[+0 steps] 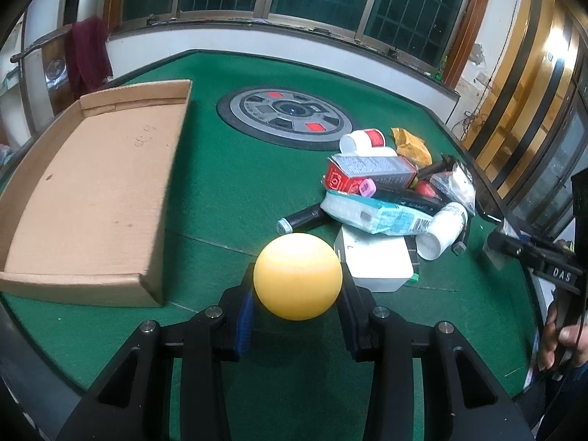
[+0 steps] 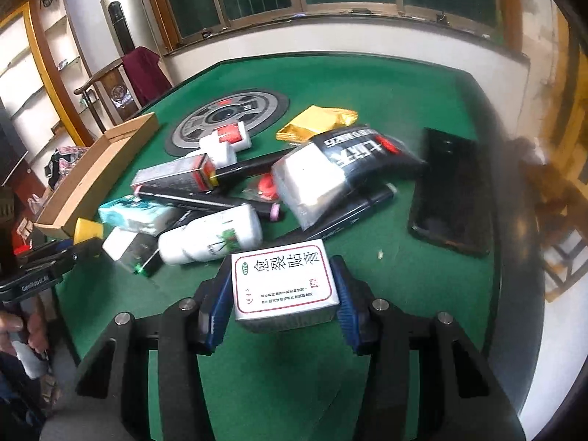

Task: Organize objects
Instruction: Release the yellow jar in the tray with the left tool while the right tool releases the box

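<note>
My left gripper [image 1: 297, 281] is shut on a yellow ball [image 1: 297, 268], held just above the green table [image 1: 228, 191]. An empty cardboard tray [image 1: 92, 183] lies to its left. My right gripper [image 2: 283, 288] is shut on a small white box [image 2: 283, 275] with a red border and printed characters; both blue pads press its sides. Beyond it lies a pile of objects [image 2: 235, 191]: a white bottle [image 2: 213, 235], a red and grey carton [image 2: 172, 178], a black and silver packet [image 2: 341, 161], and pens. The ball [image 2: 86, 229] also shows at the left of the right wrist view.
A black phone [image 2: 448, 191] lies right of the pile and a gold packet [image 2: 319, 121] behind it. A round grey disc [image 1: 290, 117] sits in the table's middle. A hand [image 1: 558, 338] holds the right gripper at the table's right edge. Windows and a chair stand beyond.
</note>
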The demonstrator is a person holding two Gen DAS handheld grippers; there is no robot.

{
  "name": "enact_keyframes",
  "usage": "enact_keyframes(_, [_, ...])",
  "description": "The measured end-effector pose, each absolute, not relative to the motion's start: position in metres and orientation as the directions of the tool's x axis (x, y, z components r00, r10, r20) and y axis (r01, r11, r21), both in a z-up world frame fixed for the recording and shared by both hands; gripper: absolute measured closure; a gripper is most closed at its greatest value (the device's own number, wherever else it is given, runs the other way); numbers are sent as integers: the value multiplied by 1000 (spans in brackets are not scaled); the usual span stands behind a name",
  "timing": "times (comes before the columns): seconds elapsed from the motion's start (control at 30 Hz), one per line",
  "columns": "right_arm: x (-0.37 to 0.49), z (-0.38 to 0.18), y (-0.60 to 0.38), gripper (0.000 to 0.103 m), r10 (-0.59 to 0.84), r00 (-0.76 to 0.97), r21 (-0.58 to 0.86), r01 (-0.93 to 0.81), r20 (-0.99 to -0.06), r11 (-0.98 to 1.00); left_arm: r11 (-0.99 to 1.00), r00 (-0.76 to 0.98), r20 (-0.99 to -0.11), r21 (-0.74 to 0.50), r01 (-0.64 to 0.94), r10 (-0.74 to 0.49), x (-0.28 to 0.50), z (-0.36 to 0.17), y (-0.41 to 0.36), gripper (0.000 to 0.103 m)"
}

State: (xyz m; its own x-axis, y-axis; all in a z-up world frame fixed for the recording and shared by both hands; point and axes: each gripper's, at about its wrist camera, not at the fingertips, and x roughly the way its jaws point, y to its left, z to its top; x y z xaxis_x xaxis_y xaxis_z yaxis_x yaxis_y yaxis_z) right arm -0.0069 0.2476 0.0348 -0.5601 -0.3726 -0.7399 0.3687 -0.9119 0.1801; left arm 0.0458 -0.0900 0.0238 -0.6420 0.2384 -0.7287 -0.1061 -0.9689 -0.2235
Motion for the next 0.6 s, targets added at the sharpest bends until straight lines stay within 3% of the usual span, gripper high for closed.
enact_keyframes(0.6, [3,68,125,55,-524,-403,223,591,-750,-775,-952,-737,-635,-304,-38,231,63,76,-163,68])
